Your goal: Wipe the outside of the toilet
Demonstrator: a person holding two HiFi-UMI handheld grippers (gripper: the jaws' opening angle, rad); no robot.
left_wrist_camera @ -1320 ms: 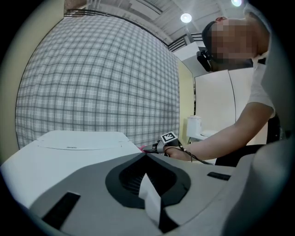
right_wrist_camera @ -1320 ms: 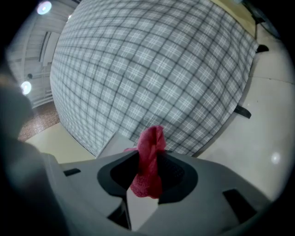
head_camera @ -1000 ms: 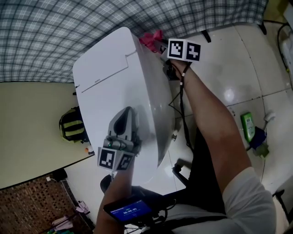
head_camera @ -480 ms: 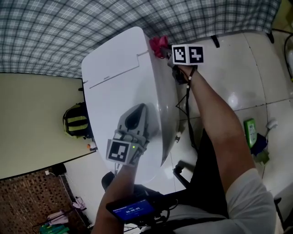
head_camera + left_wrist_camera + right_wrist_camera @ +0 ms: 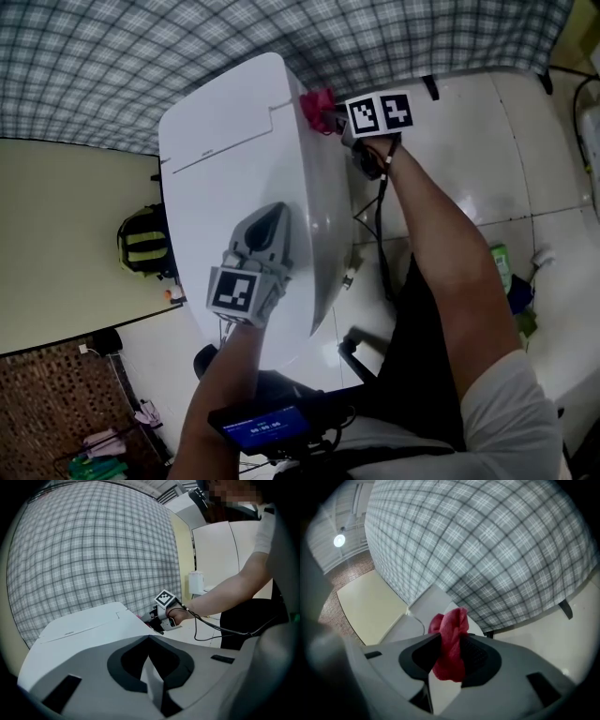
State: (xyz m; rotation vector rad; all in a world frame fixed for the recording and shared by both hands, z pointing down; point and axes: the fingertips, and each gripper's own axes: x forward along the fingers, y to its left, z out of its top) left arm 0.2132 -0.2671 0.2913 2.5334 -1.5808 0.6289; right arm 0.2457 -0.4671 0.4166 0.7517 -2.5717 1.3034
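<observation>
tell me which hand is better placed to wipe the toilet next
Right, probably: the right tongs grip the cloth at the toilet's far edge. The left tongs are shut and empty.

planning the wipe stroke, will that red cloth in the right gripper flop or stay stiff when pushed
Probably floppy: the red cloth bunches and droops from the right gripper. Likely light and soft, so it should flatten against the toilet rather than skid stiffly.
</observation>
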